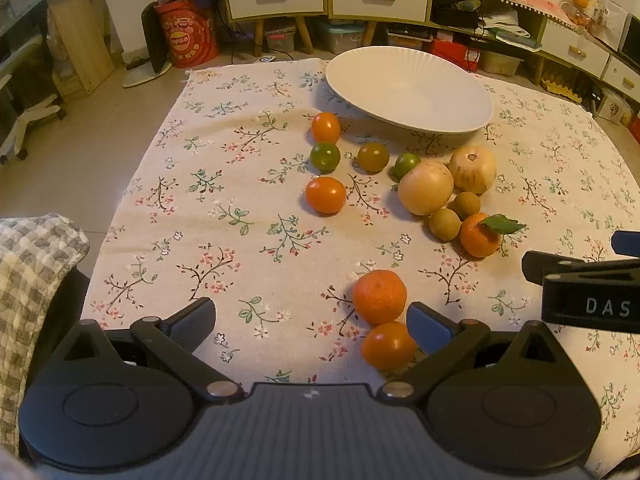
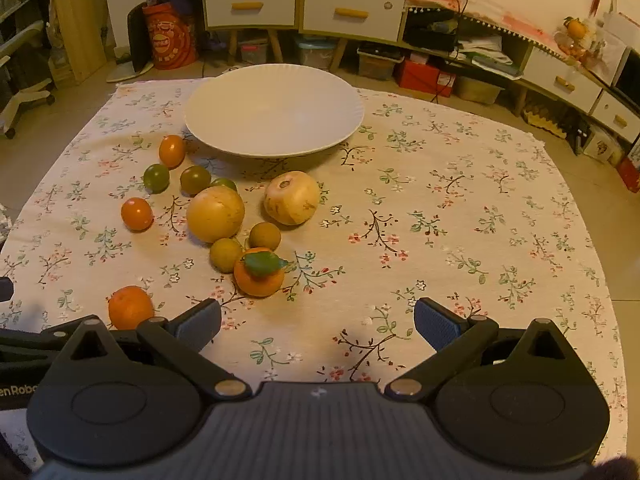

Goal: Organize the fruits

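Loose fruit lies on a floral tablecloth (image 1: 248, 216) in front of an empty white plate (image 1: 408, 88) (image 2: 276, 112). Two pale round fruits (image 1: 426, 188) (image 2: 292, 198) sit mid-table among small orange and green tomatoes (image 1: 325, 195) (image 2: 156, 178). A leafed tangerine (image 1: 479, 235) (image 2: 259, 272) rests beside two small brown fruits (image 2: 226, 255). My left gripper (image 1: 312, 324) is open, with a tangerine (image 1: 379, 297) and an orange tomato (image 1: 387, 345) just inside its right finger. My right gripper (image 2: 318, 322) stands open over bare cloth, nothing between its fingers.
The right gripper's black body (image 1: 588, 288) shows at the right edge of the left wrist view. A checked cloth (image 1: 28, 280) hangs at the left table edge. Cabinets with drawers (image 2: 304, 8), boxes and a red bag (image 2: 170, 36) stand on the floor beyond the table.
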A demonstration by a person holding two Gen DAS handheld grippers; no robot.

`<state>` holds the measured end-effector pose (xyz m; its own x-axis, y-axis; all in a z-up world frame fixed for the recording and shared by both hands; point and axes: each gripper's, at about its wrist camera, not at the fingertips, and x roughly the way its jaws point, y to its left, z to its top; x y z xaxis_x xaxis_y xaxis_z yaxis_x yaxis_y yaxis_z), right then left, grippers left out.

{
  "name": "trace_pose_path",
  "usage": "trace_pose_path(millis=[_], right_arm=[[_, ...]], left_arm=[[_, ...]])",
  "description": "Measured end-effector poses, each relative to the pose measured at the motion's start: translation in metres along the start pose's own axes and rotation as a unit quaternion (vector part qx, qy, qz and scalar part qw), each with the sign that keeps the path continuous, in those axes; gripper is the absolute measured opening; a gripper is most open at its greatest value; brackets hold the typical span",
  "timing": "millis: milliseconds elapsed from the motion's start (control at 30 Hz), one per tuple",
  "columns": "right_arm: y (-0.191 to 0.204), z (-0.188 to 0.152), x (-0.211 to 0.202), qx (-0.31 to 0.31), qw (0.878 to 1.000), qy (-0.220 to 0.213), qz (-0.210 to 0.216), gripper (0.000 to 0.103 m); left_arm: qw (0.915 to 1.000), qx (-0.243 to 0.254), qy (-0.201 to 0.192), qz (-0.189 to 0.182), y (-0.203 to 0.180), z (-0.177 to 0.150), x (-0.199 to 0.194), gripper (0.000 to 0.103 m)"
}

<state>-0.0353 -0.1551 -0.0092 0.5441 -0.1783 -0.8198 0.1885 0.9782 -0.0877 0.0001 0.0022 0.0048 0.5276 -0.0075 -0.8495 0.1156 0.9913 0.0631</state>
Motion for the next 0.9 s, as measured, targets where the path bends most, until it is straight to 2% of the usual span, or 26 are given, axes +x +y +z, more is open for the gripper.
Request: trace_pose_path(millis=[900], right_arm=[[-0.0001,0.0001,-0.0015,0.000,1.000,0.004,0.006,0.103]], left_arm=[[1.0000,-0.002,0.000,-0.003,0.0006,0.0013,-0.0005,0.089]])
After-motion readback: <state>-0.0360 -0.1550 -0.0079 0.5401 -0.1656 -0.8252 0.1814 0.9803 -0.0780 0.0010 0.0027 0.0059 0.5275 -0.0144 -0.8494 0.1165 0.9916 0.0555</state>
